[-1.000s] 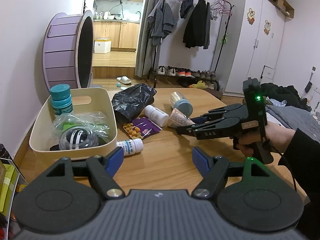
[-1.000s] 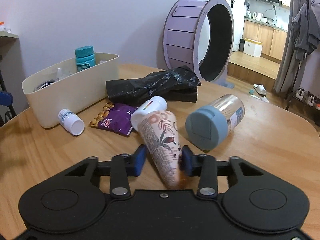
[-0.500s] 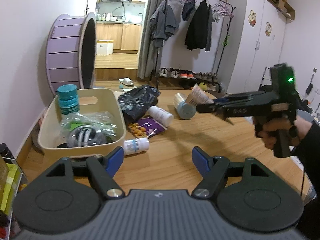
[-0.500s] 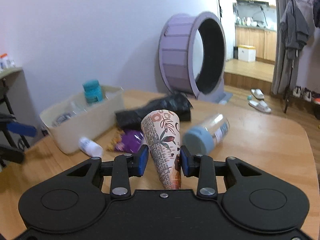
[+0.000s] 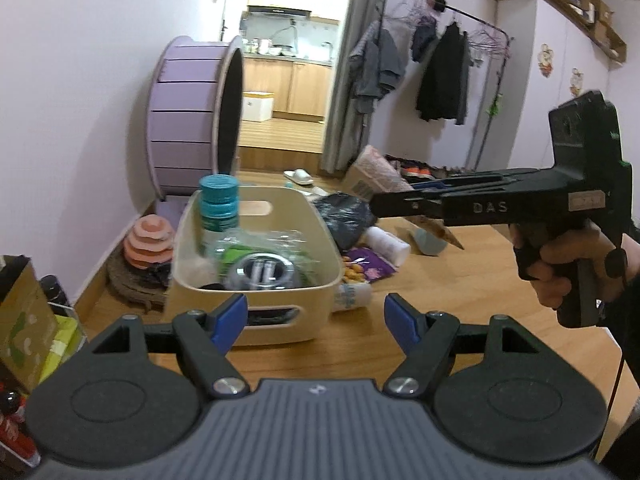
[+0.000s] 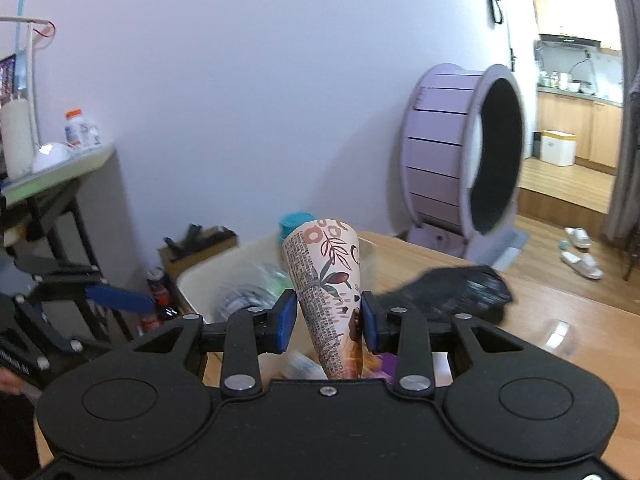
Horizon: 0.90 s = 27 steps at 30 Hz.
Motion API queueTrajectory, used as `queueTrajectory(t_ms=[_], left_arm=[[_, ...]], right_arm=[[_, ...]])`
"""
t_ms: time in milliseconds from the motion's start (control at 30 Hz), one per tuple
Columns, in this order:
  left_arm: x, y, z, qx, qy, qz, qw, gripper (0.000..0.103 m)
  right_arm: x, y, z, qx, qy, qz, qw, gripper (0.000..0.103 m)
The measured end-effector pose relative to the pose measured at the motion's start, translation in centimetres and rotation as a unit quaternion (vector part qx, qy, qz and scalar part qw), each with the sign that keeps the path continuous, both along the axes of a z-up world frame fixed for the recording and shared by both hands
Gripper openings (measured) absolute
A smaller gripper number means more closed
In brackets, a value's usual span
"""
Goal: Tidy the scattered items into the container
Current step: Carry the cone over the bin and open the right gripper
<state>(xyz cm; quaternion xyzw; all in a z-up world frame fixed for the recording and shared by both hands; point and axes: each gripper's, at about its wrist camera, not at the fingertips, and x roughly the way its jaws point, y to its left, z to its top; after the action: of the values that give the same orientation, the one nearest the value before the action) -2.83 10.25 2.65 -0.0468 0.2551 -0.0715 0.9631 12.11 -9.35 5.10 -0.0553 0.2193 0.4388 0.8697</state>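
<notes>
The right gripper [image 6: 328,322] pinches a patterned cone [image 6: 330,280] and holds it in the air, just beside the bin [image 5: 320,216]. The left gripper [image 5: 314,320] hangs open and empty near the bin's front wall.

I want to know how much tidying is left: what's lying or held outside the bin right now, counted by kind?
Outside the bin:
White bottles: 2
Black bag: 1
Purple snack packet: 1
Grey-lidded jar, partly hidden: 1
Paper cone, held in the right gripper: 1
Total: 6
</notes>
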Motion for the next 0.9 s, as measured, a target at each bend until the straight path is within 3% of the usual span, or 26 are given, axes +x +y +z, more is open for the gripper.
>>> queueTrajectory(t_ms=[400,433,500,667,833,900], left_arm=[[0.0,1.1,0.1,-0.009,0.004,0.010,0.9999,0.074],[0.0,1.1,0.1,-0.008,0.004,0.010,0.9999,0.074],[0.1,1.2,0.1,-0.008,0.005,0.010,0.9999,0.074],[0.0,0.9,0.1,-0.013,0.003,0.007,0.9999,0.074],[0.3,-0.1,0.1,-0.014,0.001,-0.004,0.9999,0.074],[0.5,-0.9,0.0,-0.013,0.001,-0.010,0.9999,0.074]], right_arm=[[2.0,9.0,-0.7,-0.049,-0.004,0.048,0.998,0.036],[1.8,9.5,-0.8,-0.054,-0.009,0.047,0.997,0.038],[1.5,9.6,-1.0,-0.060,-0.025,0.039,0.997,0.054],[0.6,6.9,-0.6,-0.042,-0.023,0.017,0.999,0.060],[-0.5,1.4,0.1,-0.019,-0.016,-0.032,0.999,0.062],[-1.2,-1.0,0.2,-0.009,-0.015,-0.056,0.998,0.069]])
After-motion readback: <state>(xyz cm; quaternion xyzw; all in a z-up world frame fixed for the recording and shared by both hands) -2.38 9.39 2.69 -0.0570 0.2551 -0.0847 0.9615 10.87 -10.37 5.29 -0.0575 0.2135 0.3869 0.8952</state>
